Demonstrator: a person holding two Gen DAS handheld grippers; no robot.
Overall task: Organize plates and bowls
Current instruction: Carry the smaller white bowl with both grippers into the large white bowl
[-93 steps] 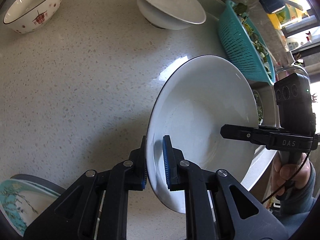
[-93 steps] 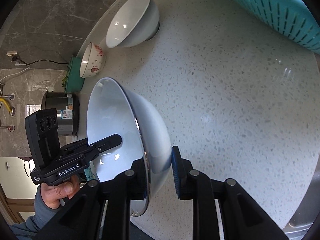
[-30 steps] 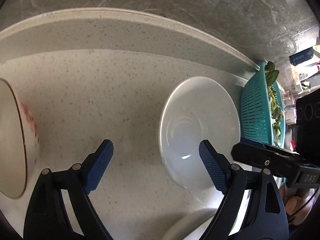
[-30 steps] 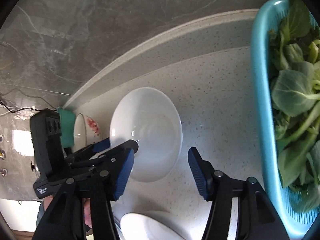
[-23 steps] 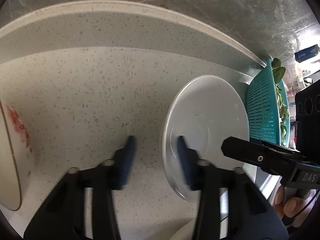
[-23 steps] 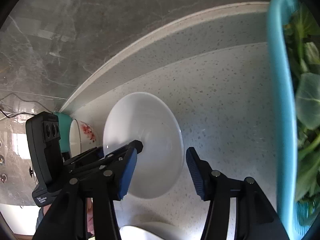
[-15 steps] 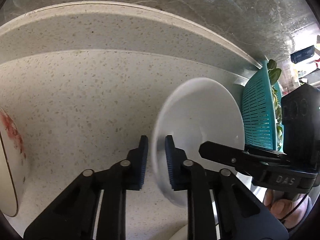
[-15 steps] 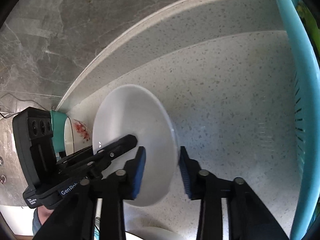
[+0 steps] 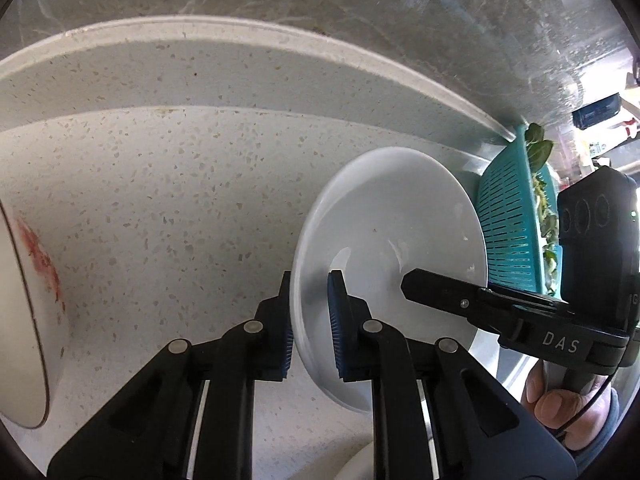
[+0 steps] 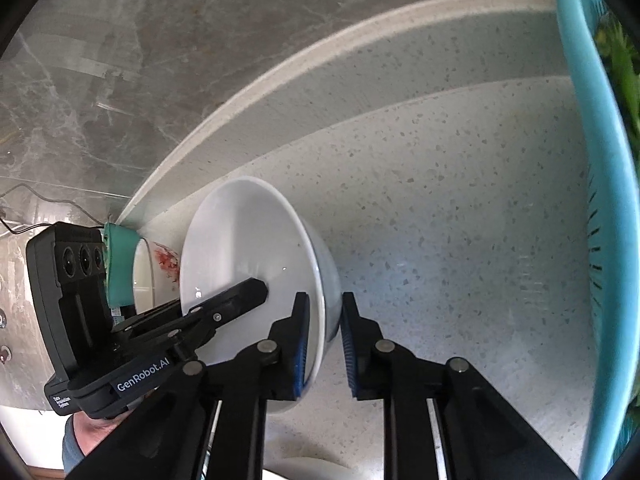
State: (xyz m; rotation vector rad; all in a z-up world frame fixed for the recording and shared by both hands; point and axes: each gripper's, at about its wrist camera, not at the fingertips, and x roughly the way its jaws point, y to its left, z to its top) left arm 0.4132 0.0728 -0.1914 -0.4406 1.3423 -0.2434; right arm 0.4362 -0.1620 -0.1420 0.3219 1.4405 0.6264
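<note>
- White bowl (image 9: 392,248) sits over the speckled countertop (image 9: 160,200), tipped on edge so its hollow faces the left wrist camera, with both tools clamped on its rim from opposite sides.
- Left gripper (image 9: 310,320) is closed on the bowl's near-left rim: one blue pad presses the outer wall, the other the inner face.
- Right gripper (image 10: 324,336) is likewise closed on the rim at the other side, one pad inside the bowl (image 10: 256,256) and the other against its rounded outer wall; whether the bowl's foot touches the counter I cannot tell.
- In the left wrist view the right tool's black finger reaches across the bowl's hollow, and the person's hand (image 9: 560,404) grips that tool's handle at lower right.
- Patterned bowl (image 9: 28,320) with red markings lies at the far left, apart from the white bowl; in the right wrist view it (image 10: 156,276) shows just behind the white bowl's rim.
- Teal colander (image 9: 516,224) holding leafy greens (image 9: 538,148) stands just beyond the bowl on the right; its rim (image 10: 600,184) fills the right edge of the right wrist view.
- Another white rim (image 9: 356,464) peeks in at the bottom edge, under the grippers.
- Grey marbled wall (image 10: 160,40) rises behind the counter's raised back edge.
</note>
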